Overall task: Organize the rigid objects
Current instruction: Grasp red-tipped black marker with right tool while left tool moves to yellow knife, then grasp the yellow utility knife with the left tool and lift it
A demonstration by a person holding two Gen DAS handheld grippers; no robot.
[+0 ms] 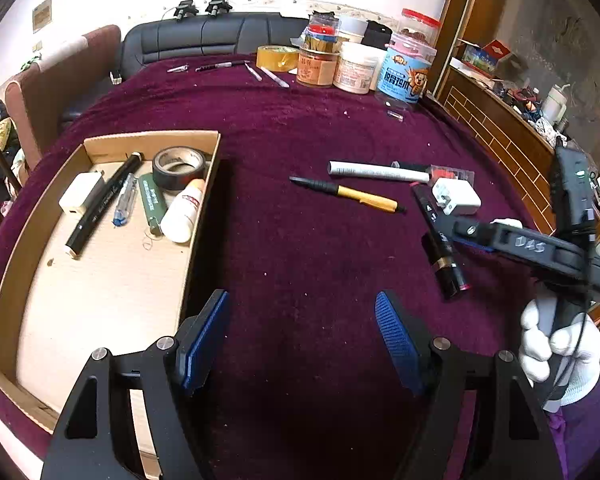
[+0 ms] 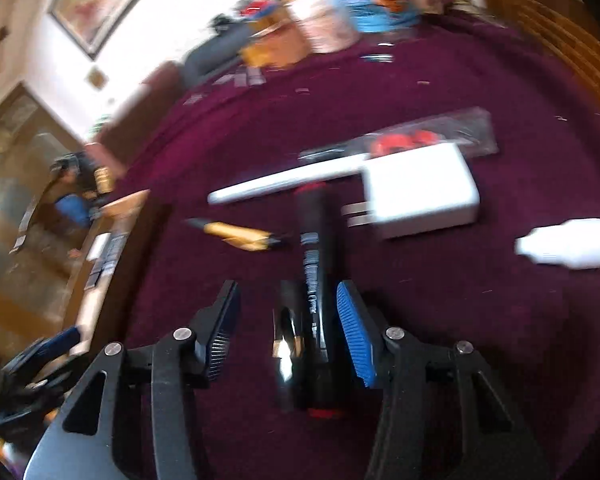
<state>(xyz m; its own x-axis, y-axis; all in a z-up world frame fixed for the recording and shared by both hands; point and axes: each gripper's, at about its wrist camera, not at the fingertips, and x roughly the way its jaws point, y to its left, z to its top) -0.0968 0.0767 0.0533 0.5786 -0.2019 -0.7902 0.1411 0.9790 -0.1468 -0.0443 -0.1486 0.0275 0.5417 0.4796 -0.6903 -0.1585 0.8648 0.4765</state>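
Observation:
A cardboard tray [image 1: 12,248] on the left holds a tape roll [image 1: 179,167], a white bottle [image 1: 183,212], a black marker [image 1: 104,204], a white charger [image 1: 79,198] and pens. My left gripper [image 1: 302,340] is open and empty over the purple cloth beside the tray. On the cloth lie a yellow-black pen [image 1: 352,193], a white tube [image 1: 378,171], a white plug adapter [image 1: 456,196] and a black-red marker [image 1: 446,268]. My right gripper [image 2: 288,328] is open, its fingers on either side of the black-red marker [image 2: 314,248] and a shiny black tube [image 2: 286,344]. This view is blurred.
Jars and a yellow tape roll [image 1: 277,57] stand at the table's far edge, with several pens [image 1: 220,66] near them. A small white bottle [image 2: 568,242] lies right of the right gripper. A black sofa [image 1: 204,36] is behind the table, a wooden shelf [image 1: 496,120] to the right.

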